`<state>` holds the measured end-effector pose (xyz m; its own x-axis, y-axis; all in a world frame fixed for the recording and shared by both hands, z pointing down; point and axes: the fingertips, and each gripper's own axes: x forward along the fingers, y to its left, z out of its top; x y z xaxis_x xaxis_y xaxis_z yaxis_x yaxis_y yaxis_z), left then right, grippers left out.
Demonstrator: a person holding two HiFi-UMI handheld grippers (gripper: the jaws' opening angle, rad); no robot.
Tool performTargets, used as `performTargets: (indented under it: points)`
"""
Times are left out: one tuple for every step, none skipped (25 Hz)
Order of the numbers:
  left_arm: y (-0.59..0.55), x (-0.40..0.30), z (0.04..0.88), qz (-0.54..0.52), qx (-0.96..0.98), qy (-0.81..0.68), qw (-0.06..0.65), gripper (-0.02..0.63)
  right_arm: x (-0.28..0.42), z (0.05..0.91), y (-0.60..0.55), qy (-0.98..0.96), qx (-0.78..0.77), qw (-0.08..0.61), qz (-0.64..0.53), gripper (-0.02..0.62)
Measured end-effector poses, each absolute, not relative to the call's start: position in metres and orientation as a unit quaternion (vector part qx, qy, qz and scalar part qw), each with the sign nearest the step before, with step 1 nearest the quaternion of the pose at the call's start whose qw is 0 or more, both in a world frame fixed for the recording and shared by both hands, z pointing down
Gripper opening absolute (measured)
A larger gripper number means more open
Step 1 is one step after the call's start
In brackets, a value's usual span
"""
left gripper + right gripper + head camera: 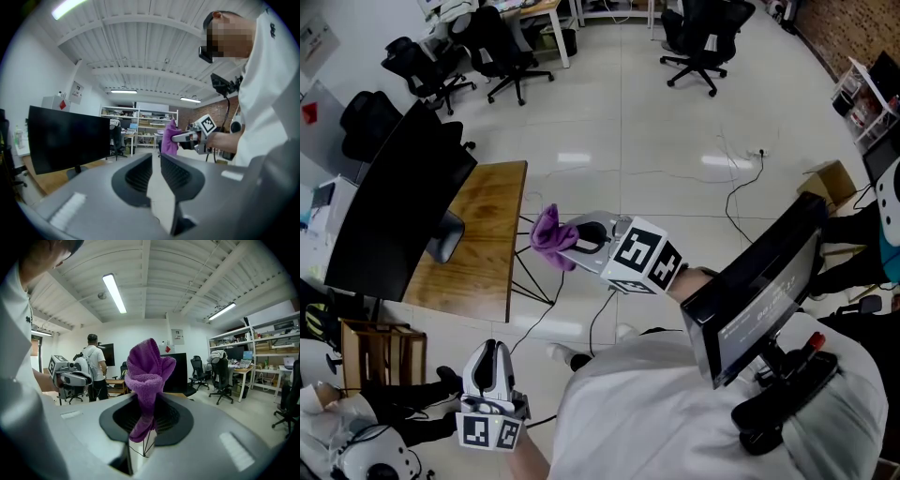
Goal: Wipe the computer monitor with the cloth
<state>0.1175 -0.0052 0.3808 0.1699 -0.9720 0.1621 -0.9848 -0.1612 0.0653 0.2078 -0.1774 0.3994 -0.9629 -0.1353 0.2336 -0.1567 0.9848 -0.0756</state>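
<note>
Jaws of the left gripper (154, 174), grey with black ribbed pads, stand a narrow gap apart with nothing between them. In the head view it is held low, close to the person's white shirt (675, 403), pointing forward. Right gripper (145, 420), same build, with its marker cube at the rear, is held further out in front of the body. Its jaws are clamped on the lower end of a purple terry cloth (147, 373). The cloth's bunched upper part rises in folds above the jaws, and a short tail hangs below them. From the head view the purple cloth (547, 234) sits in the air just off the near edge of a rectangular wooden table with thin black legs (483, 234), not touching it. On the far side of that table stands a wide black flat monitor (394, 216) on a round-footed stand, screen dark. The cloth is clear of the screen, with bare tabletop between them. The left gripper view shows the monitor (68, 138) to its left and the right gripper with the cloth to its right, apart. Beyond lie pale floor tiles (675, 141), crossed by a thin cable, and black swivel office chairs (703, 42). Shelving and desks line the far wall.
</note>
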Motion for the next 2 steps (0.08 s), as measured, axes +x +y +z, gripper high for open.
performTargets:
  points:
    - [-0.0045,0.1200,0.3816,0.042,0.761,-0.643,0.078,0.077,0.2104,0.4009,-0.1765,-0.989,0.073,0.115,0.048,0.060]
    - [-0.0038,0.1224,0.3825,0.043,0.761,-0.643,0.078,0.077,0.2129,0.4025,-0.1756,-0.989,0.073,0.116,0.049,0.060]
